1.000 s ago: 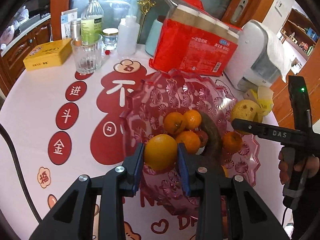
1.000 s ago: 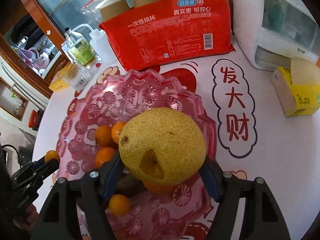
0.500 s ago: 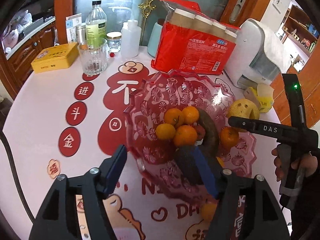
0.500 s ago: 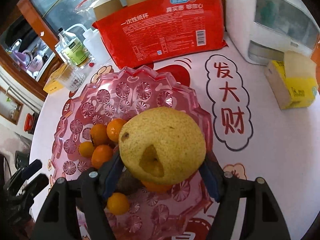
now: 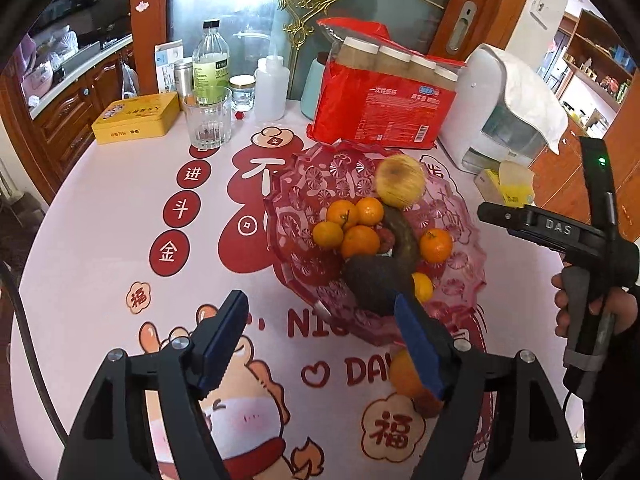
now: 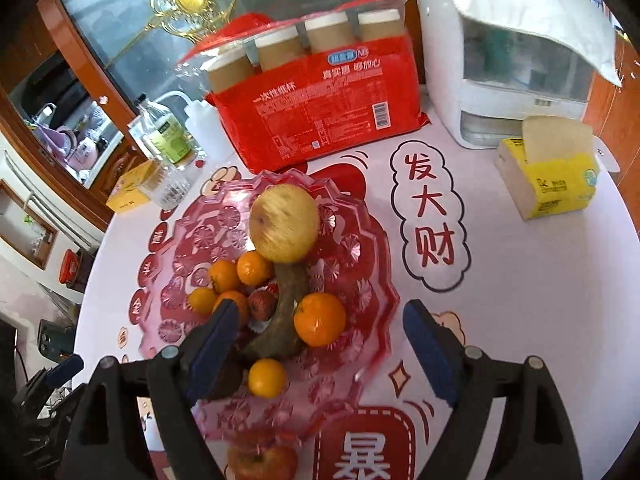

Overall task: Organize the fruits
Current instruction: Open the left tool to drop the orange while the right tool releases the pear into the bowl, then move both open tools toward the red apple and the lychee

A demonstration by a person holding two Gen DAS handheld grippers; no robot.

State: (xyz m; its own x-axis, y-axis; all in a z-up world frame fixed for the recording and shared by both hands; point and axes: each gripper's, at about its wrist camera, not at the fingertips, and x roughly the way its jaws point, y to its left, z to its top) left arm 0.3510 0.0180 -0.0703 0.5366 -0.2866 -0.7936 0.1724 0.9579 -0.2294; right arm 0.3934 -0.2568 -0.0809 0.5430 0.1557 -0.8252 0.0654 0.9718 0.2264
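The scalloped pink glass fruit dish [image 6: 362,216] now holds the big yellow pear [image 6: 285,222] at its far side, freshly let go by the right gripper [image 6: 320,354], whose jaws stand apart and empty. The left gripper [image 5: 322,342], also spread wide, has dropped its small orange [image 5: 328,234] among the dish's other fruit. An orange [image 5: 404,376] remains outside the dish's near rim, probably next.

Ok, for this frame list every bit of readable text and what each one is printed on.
"DAS": on the right gripper body.
"一次性纸杯": on the red paper-cup pack.
"发大财": in a cloud outline on the tablecloth.
"进", "斗", "金", "福": red badges on the tablecloth, seen in the left wrist view.
Yellow tin, green-label bottle, tissue pack and the cup pack's small print: too small to read.
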